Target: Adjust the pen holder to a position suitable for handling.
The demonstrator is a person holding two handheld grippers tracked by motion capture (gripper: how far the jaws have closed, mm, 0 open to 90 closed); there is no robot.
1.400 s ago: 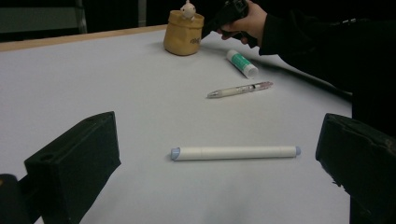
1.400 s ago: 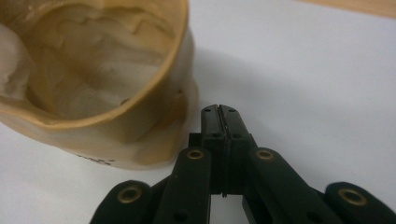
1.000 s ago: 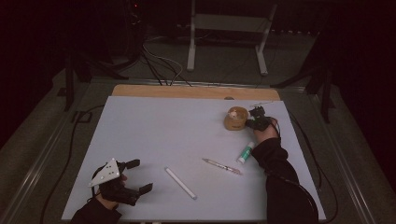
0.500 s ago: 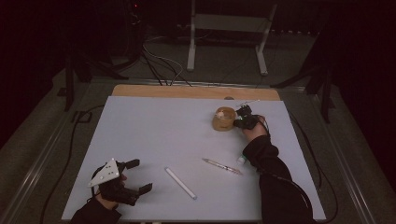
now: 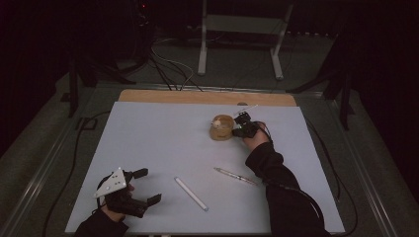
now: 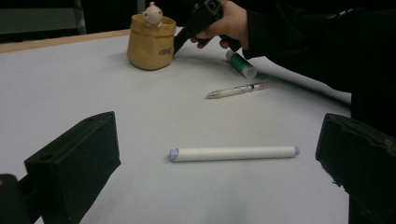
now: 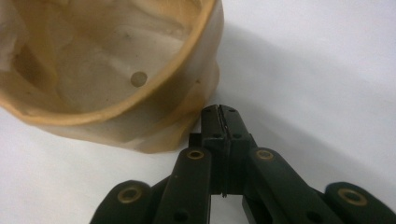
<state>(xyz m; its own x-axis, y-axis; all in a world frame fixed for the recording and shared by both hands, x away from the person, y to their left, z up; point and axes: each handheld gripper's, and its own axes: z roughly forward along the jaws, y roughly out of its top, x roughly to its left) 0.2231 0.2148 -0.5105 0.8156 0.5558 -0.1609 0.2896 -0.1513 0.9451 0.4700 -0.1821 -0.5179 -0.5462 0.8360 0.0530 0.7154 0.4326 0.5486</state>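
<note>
Bench (image 5: pixel 163 138): pale grey-blue sheet over a wooden top; a strip of bare wood shows along the far edge. Room beyond is dark; cables on the floor and a white metal stand (image 5: pixel 242 29) past the far edge.

Right arm in a black sleeve (image 5: pixel 276 177) reaches in from the near right corner toward the far right part of the bench. It lies over the space between pouch and near edge, and in the high view covers the glue stick.

Tan fabric pouch (image 5: pixel 222 128): stands upright in the far right quarter, mouth up, a small pale figure on its rim. Right tongs (image 5: pixel 242 126) are closed, jaw tips pressed together with nothing between them, tips just beside the pouch's outer wall on its right side; contact cannot be told. In the right gripper view the pouch (image 7: pixel 116 74) is open and looks empty inside.

Left tongs (image 5: pixel 141 186): near left corner, jaws wide open, holding nothing, well apart from everything.

White marker (image 5: pixel 190 193): flat near the near edge, centre; long axis diagonal, from far-left to near-right. It lies in front of the open left jaws.

Clear pen (image 5: pixel 235 176): flat, right of the marker, long axis running left to right, slightly diagonal, tip toward the left.

Glue stick (image 6: pixel 240 64): white with green, lying beside the right hand (image 6: pixel 231 23), near the pouch.
</note>
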